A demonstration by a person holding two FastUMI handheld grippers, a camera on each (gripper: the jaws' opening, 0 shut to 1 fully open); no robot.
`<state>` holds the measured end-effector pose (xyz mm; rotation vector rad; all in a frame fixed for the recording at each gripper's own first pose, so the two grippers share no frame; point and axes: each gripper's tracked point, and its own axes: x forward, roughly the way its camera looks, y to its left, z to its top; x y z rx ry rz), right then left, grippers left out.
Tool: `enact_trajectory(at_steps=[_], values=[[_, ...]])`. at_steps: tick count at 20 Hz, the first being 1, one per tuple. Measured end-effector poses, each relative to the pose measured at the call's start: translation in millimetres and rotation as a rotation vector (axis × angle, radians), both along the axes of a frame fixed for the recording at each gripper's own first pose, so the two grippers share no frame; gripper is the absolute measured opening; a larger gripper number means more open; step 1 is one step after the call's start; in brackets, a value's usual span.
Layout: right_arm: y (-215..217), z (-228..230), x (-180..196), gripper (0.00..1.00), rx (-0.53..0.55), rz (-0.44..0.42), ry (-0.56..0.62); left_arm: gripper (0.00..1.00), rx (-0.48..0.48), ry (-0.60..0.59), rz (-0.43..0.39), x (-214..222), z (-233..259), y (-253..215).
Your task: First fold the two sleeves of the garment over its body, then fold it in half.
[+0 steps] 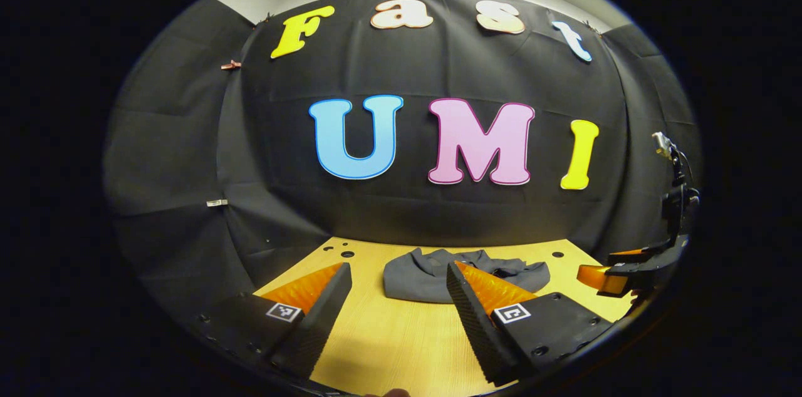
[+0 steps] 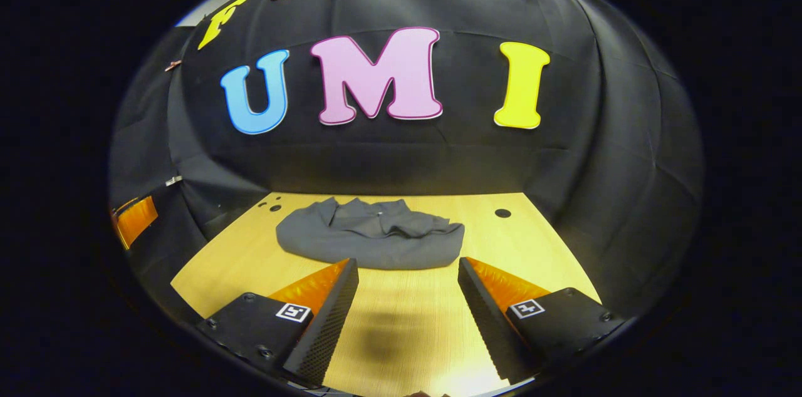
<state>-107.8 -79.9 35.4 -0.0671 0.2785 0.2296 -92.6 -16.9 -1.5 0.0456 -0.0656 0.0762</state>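
Observation:
A dark grey garment [image 2: 369,237] lies in a compact folded bundle on the wooden table [image 2: 401,315], its collar toward the back wall. In the left gripper view the garment [image 1: 426,275] sits ahead, partly behind one finger. My left gripper [image 1: 398,268] hovers above the table short of the cloth, open, nothing between its fingers. My right gripper [image 2: 407,262] is also open and held just in front of the garment's near edge. The right gripper [image 1: 626,272] also shows at the far right of the left gripper view, its fingers spread.
The light wooden table [image 1: 388,340] has small dark holes [image 2: 502,213] near its back corners. Black cloth walls close in the back and both sides. The other gripper's finger [image 2: 135,218] shows at the left edge of the right gripper view.

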Motion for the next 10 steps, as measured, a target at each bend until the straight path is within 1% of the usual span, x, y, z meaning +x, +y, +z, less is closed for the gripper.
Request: enact_trajectory(at_steps=[1,4,8,10], values=[[1.0,-3.3,-9.0,0.98,-0.010,0.009,0.006,0.96,-0.002,0.002,-0.002,-9.9,-4.1,-3.1],[6.0,-11.4,-34.7,0.99,-0.015,0.028,0.024,0.96,-0.017,0.025,-0.016,-32.1,-19.0,-9.8],[13.8,-12.4,-63.4,0.99,0.000,0.046,0.028,0.96,-0.004,0.030,-0.028,-42.4,-22.6,-14.4],[13.2,-11.4,-73.6,0.99,-0.007,0.054,0.020,0.96,-0.014,0.020,-0.021,-46.2,-22.1,-14.0]])
